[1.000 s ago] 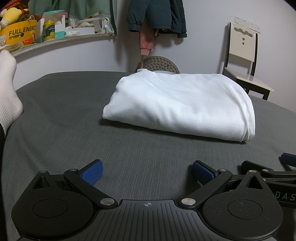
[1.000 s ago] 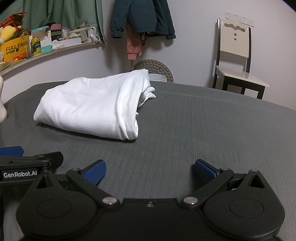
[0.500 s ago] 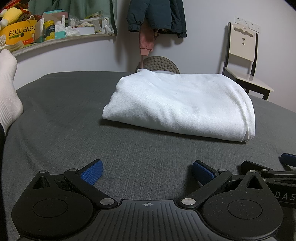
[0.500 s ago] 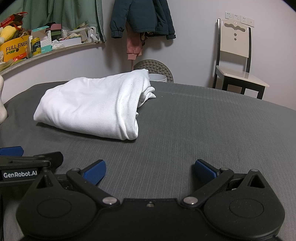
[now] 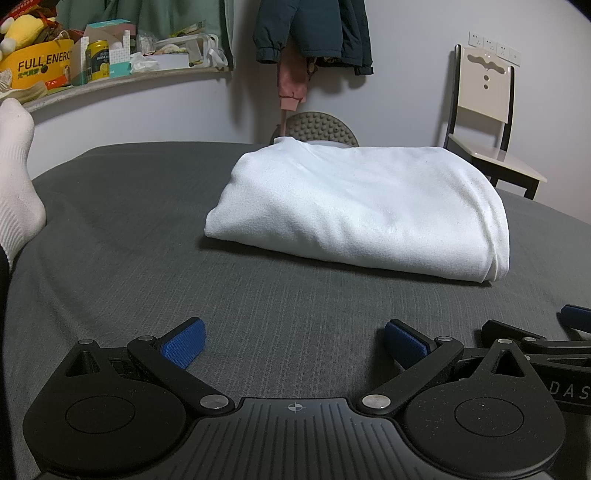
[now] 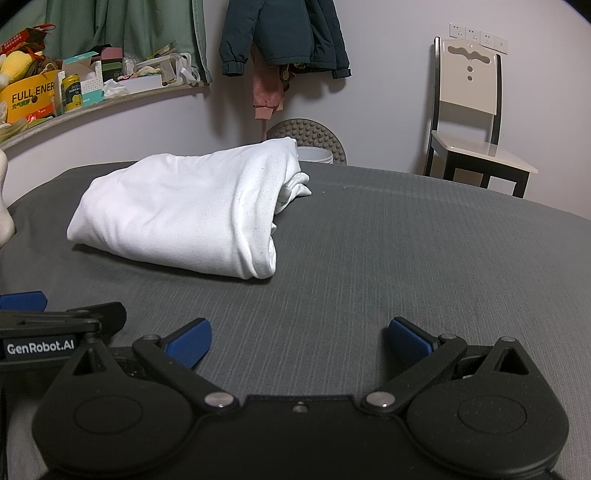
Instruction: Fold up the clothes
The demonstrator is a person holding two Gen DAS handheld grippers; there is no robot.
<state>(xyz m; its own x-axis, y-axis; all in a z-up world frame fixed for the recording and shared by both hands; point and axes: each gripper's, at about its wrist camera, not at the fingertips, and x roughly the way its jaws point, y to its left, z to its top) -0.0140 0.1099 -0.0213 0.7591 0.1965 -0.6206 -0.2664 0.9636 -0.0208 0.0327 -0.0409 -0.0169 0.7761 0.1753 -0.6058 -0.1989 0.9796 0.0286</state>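
Note:
A white garment [image 5: 362, 206] lies folded into a thick bundle on the grey bed [image 5: 147, 229]. In the right wrist view the same white garment [image 6: 184, 206] sits to the left, its layered edge facing right. My left gripper [image 5: 293, 341] rests low on the sheet a short way in front of the bundle, open and empty. Side by side with it, my right gripper [image 6: 299, 341] is open too, with nothing between its blue pads. Each gripper shows at the edge of the other's view.
A person's foot in a white sock [image 5: 16, 184] rests on the bed at far left. A cluttered shelf [image 5: 92, 85] runs along the back wall. Jackets [image 6: 284, 33] hang behind; a chair [image 6: 476, 122] stands at right.

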